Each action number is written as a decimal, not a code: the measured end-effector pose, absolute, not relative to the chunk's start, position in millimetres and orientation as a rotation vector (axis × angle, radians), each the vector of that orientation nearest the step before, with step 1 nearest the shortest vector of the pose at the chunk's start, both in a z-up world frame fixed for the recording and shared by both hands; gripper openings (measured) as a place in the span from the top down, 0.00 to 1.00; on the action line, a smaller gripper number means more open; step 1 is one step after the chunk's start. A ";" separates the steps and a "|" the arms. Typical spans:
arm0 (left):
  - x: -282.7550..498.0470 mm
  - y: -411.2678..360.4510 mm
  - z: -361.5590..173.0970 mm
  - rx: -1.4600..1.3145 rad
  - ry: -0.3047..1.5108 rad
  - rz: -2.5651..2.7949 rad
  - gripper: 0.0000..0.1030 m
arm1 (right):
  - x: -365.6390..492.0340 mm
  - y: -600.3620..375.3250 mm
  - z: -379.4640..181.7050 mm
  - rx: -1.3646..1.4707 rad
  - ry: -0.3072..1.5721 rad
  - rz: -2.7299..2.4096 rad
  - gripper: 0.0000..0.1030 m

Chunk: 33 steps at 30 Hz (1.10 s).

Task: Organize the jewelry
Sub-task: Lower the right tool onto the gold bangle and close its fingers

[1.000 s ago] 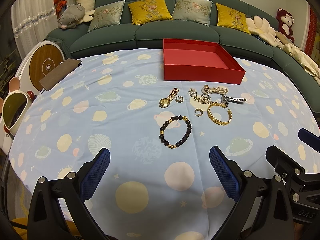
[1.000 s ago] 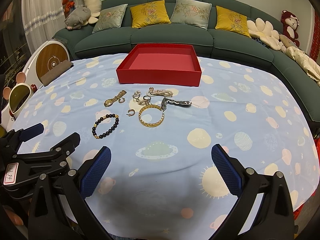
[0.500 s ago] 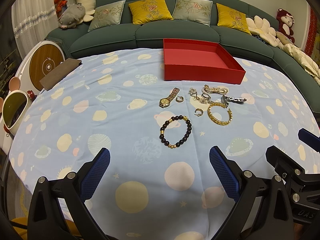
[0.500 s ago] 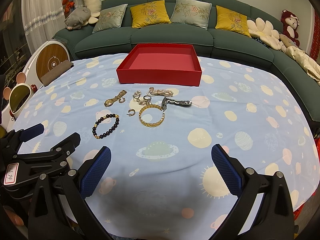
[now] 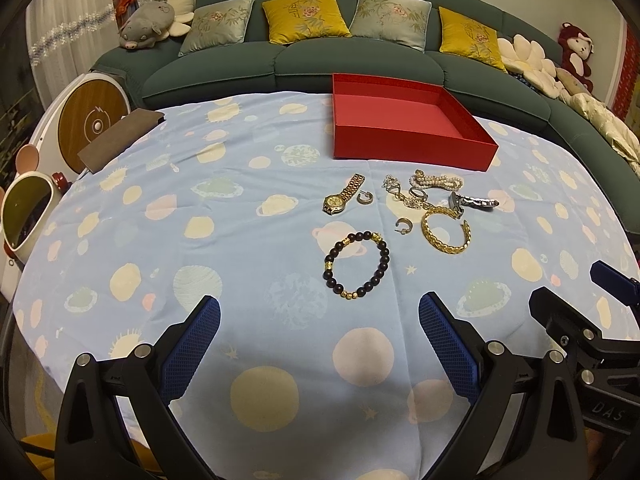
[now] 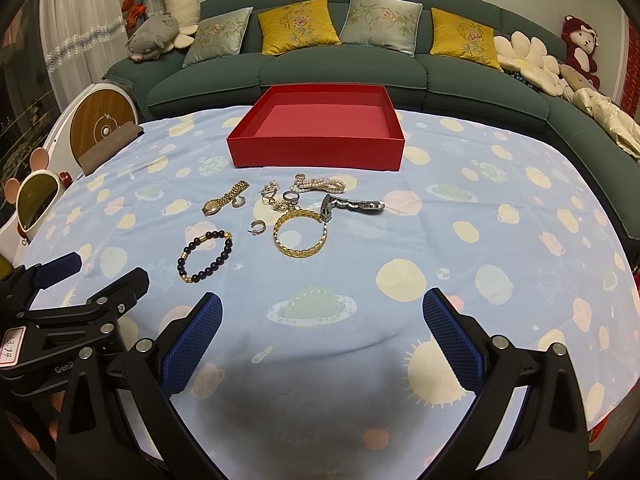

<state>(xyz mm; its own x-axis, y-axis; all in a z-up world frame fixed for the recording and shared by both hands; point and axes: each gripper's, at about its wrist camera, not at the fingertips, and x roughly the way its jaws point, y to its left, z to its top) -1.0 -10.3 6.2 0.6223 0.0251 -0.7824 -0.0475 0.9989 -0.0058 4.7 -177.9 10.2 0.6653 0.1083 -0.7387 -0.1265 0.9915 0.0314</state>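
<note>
An empty red tray [image 5: 404,148] [image 6: 316,152] stands at the far side of the table. In front of it lie a gold watch [image 5: 343,199] [image 6: 224,199], a dark bead bracelet [image 5: 357,265] [image 6: 205,257], a gold bangle [image 5: 445,231] [image 6: 301,233], a pearl bracelet [image 5: 436,180] [image 6: 320,184], a silver watch band [image 5: 474,202] [image 6: 352,205], rings and small hoop earrings [image 5: 404,226] [image 6: 258,227]. My left gripper [image 5: 318,340] is open and empty, near the bead bracelet. My right gripper [image 6: 322,338] is open and empty, short of the bangle.
The table has a light blue planet-print cloth [image 5: 200,240]. A green sofa with cushions [image 6: 340,52] curves behind it. A white and wood device [image 5: 92,124] and a brown pad [image 5: 120,140] sit at the left edge. Each gripper shows at the other view's side.
</note>
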 end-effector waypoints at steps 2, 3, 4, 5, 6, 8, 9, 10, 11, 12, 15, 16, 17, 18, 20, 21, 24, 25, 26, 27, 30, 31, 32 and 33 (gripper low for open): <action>3.5 -5.9 2.3 -0.043 0.906 0.045 0.06 | 12.4 -180.0 4.5 -0.002 0.849 0.136 0.05; 6.0 -3.5 -0.3 -0.049 0.909 0.054 0.06 | 16.0 -180.9 1.7 0.010 0.852 0.140 0.05; 8.4 -0.8 -2.8 -0.055 0.912 0.056 0.06 | 19.6 -181.3 -1.2 0.016 0.859 0.137 0.05; 10.7 1.6 -5.6 -0.058 0.913 0.058 0.06 | 23.6 -182.7 -4.2 0.019 0.869 0.135 0.05; 13.1 3.3 -8.4 -0.059 0.911 0.060 0.06 | 27.5 -183.2 -6.9 0.025 0.876 0.140 0.05; 18.3 5.7 -15.5 -0.055 0.924 0.066 0.06 | 33.4 -183.2 -10.9 0.027 0.878 0.135 0.05; 20.6 7.0 -18.3 -0.059 0.923 0.052 0.06 | 36.6 -183.8 -13.1 0.024 0.882 0.132 0.05; 23.1 7.2 -21.0 -0.055 0.921 0.047 0.06 | 40.1 -184.5 -15.3 0.025 0.885 0.131 0.05; 25.7 6.8 -24.1 -0.046 0.925 0.049 0.06 | 43.6 -185.2 -17.3 0.030 0.887 0.131 0.05; 28.5 6.5 -26.7 -0.041 0.932 0.046 0.06 | 47.5 -185.6 -19.8 0.036 0.889 0.134 0.05; 33.6 8.0 -33.5 -0.049 0.946 0.040 0.06 | 61.3 -184.2 -27.7 0.054 0.910 0.145 0.05; 34.8 8.8 -35.1 -0.062 0.953 0.029 0.06 | 65.5 -182.7 -30.2 0.057 0.913 0.154 0.05; 35.5 9.5 -36.3 -0.072 0.955 0.020 0.06 | 69.3 -180.0 -32.8 0.051 0.915 0.157 0.05; 35.6 9.5 -37.6 -0.073 0.953 0.020 0.06 | 73.2 -176.6 -35.9 0.040 0.920 0.156 0.05; 37.7 10.1 -39.8 -0.067 0.958 0.016 0.06 | 80.5 -170.0 -41.5 0.030 0.932 0.166 0.06; 38.5 10.4 -40.7 -0.065 0.959 0.010 0.06 | 83.7 -166.9 -44.0 0.025 0.936 0.170 0.07; 40.6 11.9 -43.7 -0.056 0.958 0.009 0.06 | 91.5 -158.2 -50.8 -0.004 0.937 0.165 0.11; 41.3 13.0 -45.0 -0.057 0.963 0.005 0.06 | 93.8 -156.4 -53.2 -0.013 0.936 0.163 0.13; 41.7 14.2 -46.3 -0.062 0.967 0.000 0.06 | 96.1 -154.8 -56.0 -0.018 0.939 0.162 0.14; 42.1 15.3 -47.5 -0.066 0.970 -0.003 0.06 | 98.2 -153.8 -58.6 -0.018 0.945 0.163 0.17; 42.8 18.6 -50.9 -0.072 0.979 -0.007 0.06 | 102.3 -153.8 -66.0 -0.016 0.951 0.157 0.23; 43.0 19.7 -52.0 -0.073 0.982 -0.006 0.06 | 102.2 -153.3 -66.1 -0.026 0.937 0.153 0.27; 43.5 20.5 -53.0 -0.075 0.983 -0.008 0.06 | 103.1 -152.0 -66.5 -0.036 0.934 0.149 0.28; 43.6 21.4 -53.8 -0.078 0.984 -0.010 0.06 | 103.9 -151.5 -66.2 -0.042 0.930 0.148 0.30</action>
